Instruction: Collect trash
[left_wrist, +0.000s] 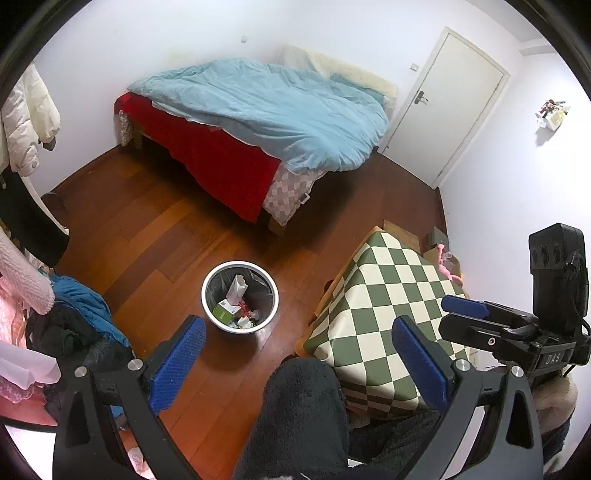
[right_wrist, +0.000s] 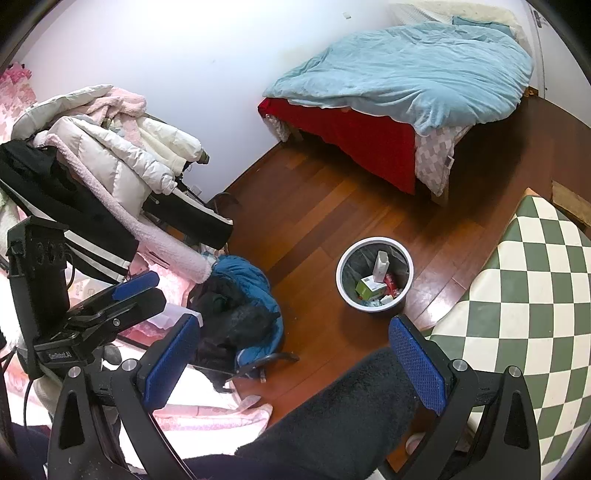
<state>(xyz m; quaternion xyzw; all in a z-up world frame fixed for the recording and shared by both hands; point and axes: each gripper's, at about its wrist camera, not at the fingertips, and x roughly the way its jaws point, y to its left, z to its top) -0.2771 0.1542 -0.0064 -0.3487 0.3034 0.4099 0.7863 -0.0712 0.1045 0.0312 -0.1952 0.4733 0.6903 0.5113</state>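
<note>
Both my left gripper (left_wrist: 299, 363) and right gripper (right_wrist: 295, 363) spread wide, nothing held. Waste bin (left_wrist: 239, 297) on floor (left_wrist: 147, 236) ahead already holds cartons and wrappers. No loose trash visible; collection looks nearly finished.

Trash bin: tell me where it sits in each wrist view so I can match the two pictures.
Left wrist view: the trash bin stands on the wood floor at lower centre, left of the checked table.
Right wrist view: the bin is right of centre, again on the floor left of the table.
Shared landmark: the bed, beyond the bin in both.
</note>
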